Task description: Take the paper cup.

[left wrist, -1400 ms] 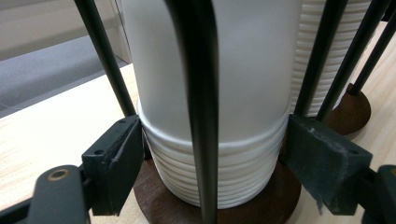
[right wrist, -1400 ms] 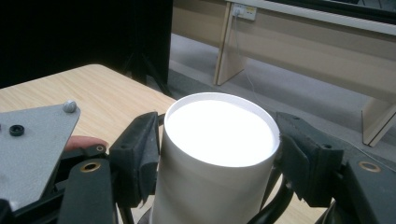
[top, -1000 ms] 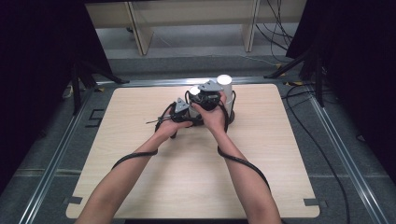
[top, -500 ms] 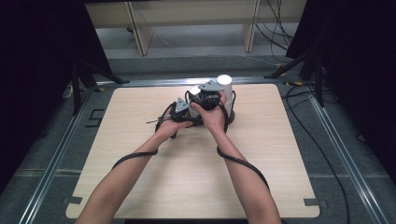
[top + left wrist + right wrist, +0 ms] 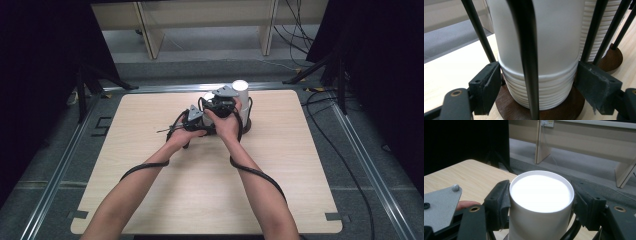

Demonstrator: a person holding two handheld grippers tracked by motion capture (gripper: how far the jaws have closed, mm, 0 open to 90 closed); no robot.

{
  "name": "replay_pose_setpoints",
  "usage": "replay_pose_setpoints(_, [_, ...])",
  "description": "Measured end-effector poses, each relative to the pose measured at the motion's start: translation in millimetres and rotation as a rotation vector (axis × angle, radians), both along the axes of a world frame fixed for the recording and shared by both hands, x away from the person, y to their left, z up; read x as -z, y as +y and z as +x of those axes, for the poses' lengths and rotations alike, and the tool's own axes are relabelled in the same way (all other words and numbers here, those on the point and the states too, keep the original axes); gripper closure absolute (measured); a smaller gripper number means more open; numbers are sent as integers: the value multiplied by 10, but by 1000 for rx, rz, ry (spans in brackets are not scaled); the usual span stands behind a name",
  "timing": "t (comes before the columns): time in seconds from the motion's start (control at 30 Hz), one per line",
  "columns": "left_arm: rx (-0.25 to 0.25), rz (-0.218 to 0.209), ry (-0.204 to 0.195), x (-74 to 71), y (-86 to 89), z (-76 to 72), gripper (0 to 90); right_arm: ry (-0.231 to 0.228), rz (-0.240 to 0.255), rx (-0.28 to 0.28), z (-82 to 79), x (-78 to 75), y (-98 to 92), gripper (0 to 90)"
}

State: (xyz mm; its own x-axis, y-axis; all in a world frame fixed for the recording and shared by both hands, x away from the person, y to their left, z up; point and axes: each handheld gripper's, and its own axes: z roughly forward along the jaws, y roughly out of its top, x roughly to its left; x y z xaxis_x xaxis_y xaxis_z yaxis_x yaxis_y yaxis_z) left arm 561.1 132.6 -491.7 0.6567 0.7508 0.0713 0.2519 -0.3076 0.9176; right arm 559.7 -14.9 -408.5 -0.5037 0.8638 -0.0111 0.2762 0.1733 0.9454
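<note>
- Pale wooden table [image 5: 165,200] under a dark surround; grey floor and light wooden furniture legs beyond the far edge.
- Stack of white paper cups [image 5: 241,100] stands upside down at the far centre of the table, long axis vertical, closed flat bottoms up, nested rims ribbed near the base.
- Stack sits on a round dark-wood base [image 5: 509,105], caged by thin black upright rods [image 5: 477,30]; one rod crosses directly in front of the cups in the left gripper view.
- A second ribbed stack [image 5: 599,27] on its own wooden base stands just beside, behind on the right of that view.
- Right gripper [image 5: 541,207]: pads clamped on either side of the topmost cup, just below its flat bottom; the jaws have just been closing on it.
- Left gripper [image 5: 537,86]: low on the stack, pads flanking the ribbed rims; whether they press or only touch, cannot tell.
- Both hands close together, left hand [image 5: 182,135] nearer the person, right hand [image 5: 226,122] higher.
- Cables trail back along both forearms.
</note>
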Motion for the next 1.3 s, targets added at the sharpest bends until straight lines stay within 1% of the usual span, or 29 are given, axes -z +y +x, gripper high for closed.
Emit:
replay_pose_setpoints(0.03, [2,3,-4,1,2,0,210,-24,-5,-18,22,2,-12,355])
replay_pose_setpoints(0.1, [1,3,-3,2,2,0,211,-25,-6,-16,23,-1,-14,355])
replay_pose_setpoints(0.13, [0,2,-3,3,0,2,211,-13,6,-16,16,-2,-13,356])
replay_pose_setpoints(0.23, [3,5,-1,-2,2,-1,213,-12,12,-16,15,-2,-15,357])
replay_pose_setpoints(0.27, [3,5,0,-3,3,-2,213,-2,19,-5,6,-3,-5,357])
replay_pose_setpoints(0.3, [3,5,1,-4,3,-3,214,-14,13,-5,11,-4,-9,357])
replay_pose_setpoints(0.33, [3,5,1,-4,5,-2,214,2,24,-3,3,-6,-2,357])
replay_pose_setpoints(0.37, [2,2,3,-3,5,-4,214,1,15,-10,7,-10,-5,357])
replay_pose_setpoints(0.4, [2,2,4,-3,6,-4,215,8,27,-3,2,-9,-1,357])
replay_pose_setpoints(0.5, [2,-2,7,0,11,-7,217,17,24,5,-7,-16,-7,358])
replay_pose_setpoints(0.57, [4,0,9,-1,17,-4,218,23,31,2,-10,-17,-6,358])
replay_pose_setpoints(0.6, [11,-4,13,-3,27,3,219,4,22,1,-2,-17,-12,358])
replay_pose_setpoints(0.63, [15,-18,16,2,33,13,219,9,18,-5,1,-20,-15,358])
replay_pose_setpoints(0.67, [15,-45,29,-1,32,10,217,16,16,-8,1,-24,-20,359])
replay_pose_setpoints(0.7, [14,-56,37,-2,34,16,215,23,34,-5,0,-19,-13,358])
replay_pose_setpoints(0.73, [12,-64,40,0,31,19,212,20,44,-11,4,-14,-12,358])
replay_pose_setpoints(0.77, [15,-72,38,4,28,27,207,16,39,-14,8,-13,-13,358])
replay_pose_setpoints(0.8, [14,-77,42,4,27,33,201,-2,28,-15,17,-13,-20,357])
replay_pose_setpoints(0.83, [6,-85,46,3,22,35,194,3,23,-21,19,-19,-23,357])
replay_pose_setpoints(0.87, [7,-88,49,4,22,43,190,5,32,-29,21,-18,-25,356])
replay_pose_setpoints(0.93, [6,-98,56,6,20,49,188,28,32,-13,10,-22,-25,353])
replay_pose_setpoints(0.97, [8,-98,58,5,24,51,189,37,43,-8,6,-25,-19,351])
replay_pose_setpoints(1.03, [9,-104,60,3,31,55,194,29,42,-15,13,-29,-13,348])
replay_pose_setpoints(1.07, [8,-106,62,1,33,55,196,20,36,-24,19,-28,-6,348])
replay_pose_setpoints(1.1, [6,-108,65,0,34,53,199,12,17,-14,17,-31,-5,348])
replay_pose_setpoints(1.13, [6,-106,64,-2,34,55,201,17,39,-13,20,-21,10,349])
replay_pose_setpoints(1.17, [5,-101,64,-6,31,54,203,-10,18,-10,35,-19,-5,351])
replay_pose_setpoints(1.27, [1,-87,62,-17,24,50,206,10,35,-6,19,-20,4,359])
replay_pose_setpoints(1.3, [0,-86,60,-16,22,48,207,5,25,-2,7,-27,7,361])
